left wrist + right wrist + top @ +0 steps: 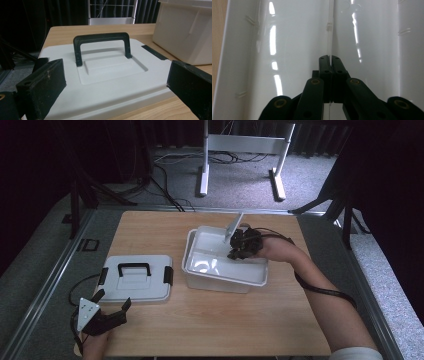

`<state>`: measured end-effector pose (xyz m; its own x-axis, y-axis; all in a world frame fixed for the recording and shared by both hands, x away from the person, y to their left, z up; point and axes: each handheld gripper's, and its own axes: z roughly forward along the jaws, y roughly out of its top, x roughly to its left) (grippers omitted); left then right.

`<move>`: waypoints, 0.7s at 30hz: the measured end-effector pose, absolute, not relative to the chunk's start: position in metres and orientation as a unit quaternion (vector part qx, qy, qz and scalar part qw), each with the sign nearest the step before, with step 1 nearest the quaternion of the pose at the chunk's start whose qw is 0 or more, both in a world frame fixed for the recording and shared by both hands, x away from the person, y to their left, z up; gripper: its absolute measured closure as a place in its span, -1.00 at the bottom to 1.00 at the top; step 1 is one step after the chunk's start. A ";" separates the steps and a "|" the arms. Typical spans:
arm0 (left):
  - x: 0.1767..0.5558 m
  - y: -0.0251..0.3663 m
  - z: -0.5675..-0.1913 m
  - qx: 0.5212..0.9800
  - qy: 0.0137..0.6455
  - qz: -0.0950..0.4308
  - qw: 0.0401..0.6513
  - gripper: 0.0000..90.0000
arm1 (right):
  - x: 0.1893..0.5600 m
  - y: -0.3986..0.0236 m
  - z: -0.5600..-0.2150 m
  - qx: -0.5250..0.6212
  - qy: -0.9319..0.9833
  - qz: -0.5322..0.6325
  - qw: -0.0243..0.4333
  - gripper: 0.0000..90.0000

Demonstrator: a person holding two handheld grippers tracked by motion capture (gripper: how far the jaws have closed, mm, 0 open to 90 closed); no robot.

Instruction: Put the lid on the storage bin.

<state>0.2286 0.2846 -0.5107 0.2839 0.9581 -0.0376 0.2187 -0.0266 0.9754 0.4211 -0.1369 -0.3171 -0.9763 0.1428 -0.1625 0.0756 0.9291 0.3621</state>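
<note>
Nearest the high camera, at the bottom left corner of the bench (210, 330), the left gripper (111, 299) rests in the person's hand with its two black jaws spread wide and nothing between them, its grey three-cornered plate on top. Its jaws point toward the white lid (136, 279), which lies flat on the bench just beyond them, not touching them as far as the pictures show. In the left gripper view the lid (110, 82) sits between and beyond the two open jaws, its black handle (102, 45) standing upright over a shallow rectangular recess, with a black clasp (154, 52) on its far right edge. To the right of the lid, near the middle of the bench, stands the open white box (220, 275), close to the lid but apart from it. The right gripper (235, 251) reaches down into the box from the right side, the person's forearm crossing the bench behind it and a black cable trailing from it. Its jaws are closed tight on a thin clear divider (233, 226), which rises tilted above the back rim of the box. In the right gripper view the closed right gripper (329, 58) pinches the edge of the divider (330, 37), which runs straight away from the jaws as a thin line, with the glossy white inside of the box (294, 45) on both sides. A strip of bench (218, 37) shows at the left edge there.
</note>
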 end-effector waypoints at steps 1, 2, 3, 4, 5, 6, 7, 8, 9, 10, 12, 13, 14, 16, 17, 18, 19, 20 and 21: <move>0.228 0.285 -0.511 0.617 0.477 0.362 0.510 -0.96 | 0.426 -0.136 -0.319 0.057 0.979 0.174 0.092 0.97; 0.228 0.285 -0.511 0.617 0.477 0.362 0.510 -0.96 | 0.426 -0.136 -0.319 0.057 0.979 0.174 0.092 0.97; 0.228 0.285 -0.511 0.617 0.477 0.362 0.510 -0.96 | 0.432 -0.136 -0.320 0.057 0.980 0.166 0.090 0.97; 0.228 0.285 -0.511 0.617 0.477 0.362 0.510 -0.96 | 0.434 -0.135 -0.320 0.060 0.981 0.164 0.089 0.97; 0.228 0.285 -0.511 0.617 0.478 0.362 0.510 -0.96 | 0.434 -0.135 -0.320 0.060 0.981 0.164 0.089 0.97; 0.228 0.285 -0.511 0.617 0.477 0.362 0.510 -0.96 | 0.439 -0.135 -0.322 0.066 0.981 0.165 0.085 0.97; 0.228 0.284 -0.511 0.618 0.476 0.362 0.510 -0.96 | 0.439 -0.135 -0.322 0.066 0.981 0.165 0.085 0.97; 0.228 0.284 -0.511 0.619 0.475 0.362 0.510 -0.96 | 0.440 -0.134 -0.324 0.067 0.981 0.164 0.085 0.97; 0.228 0.284 -0.511 0.620 0.475 0.362 0.508 -0.96 | 0.443 -0.133 -0.326 0.063 0.981 0.162 0.082 0.97; 0.228 0.284 -0.511 0.620 0.475 0.362 0.508 -0.96 | 0.445 -0.132 -0.328 0.063 0.982 0.160 0.081 0.97; 0.228 0.284 -0.511 0.618 0.476 0.362 0.510 -0.96 | 0.449 -0.130 -0.329 0.063 0.982 0.160 0.080 0.97; 0.228 0.284 -0.511 0.618 0.476 0.362 0.510 -0.96 | 0.449 -0.130 -0.329 0.063 0.982 0.160 0.080 0.97; 0.228 0.284 -0.511 0.618 0.476 0.362 0.510 -0.96 | 0.451 -0.129 -0.329 0.063 0.982 0.160 0.079 0.97; 0.228 0.284 -0.511 0.618 0.476 0.362 0.510 -0.96 | 0.455 -0.126 -0.331 0.058 0.983 0.161 0.069 0.97; 0.228 0.284 -0.511 0.617 0.477 0.362 0.510 -0.96 | 0.456 -0.125 -0.332 0.051 0.983 0.161 0.069 0.97; 0.228 0.284 -0.511 0.617 0.477 0.362 0.510 -0.96 | 0.456 -0.125 -0.332 0.051 0.983 0.161 0.069 0.97; 0.228 0.284 -0.511 0.617 0.478 0.361 0.510 -0.96 | 0.459 -0.124 -0.333 0.048 0.983 0.164 0.063 0.97; 0.228 0.284 -0.511 0.617 0.479 0.361 0.510 -0.96 | 0.459 -0.124 -0.333 0.048 0.983 0.164 0.063 0.97; 0.229 0.284 -0.511 0.617 0.479 0.362 0.509 -0.96 | 0.462 -0.124 -0.335 0.044 0.983 0.167 0.055 0.97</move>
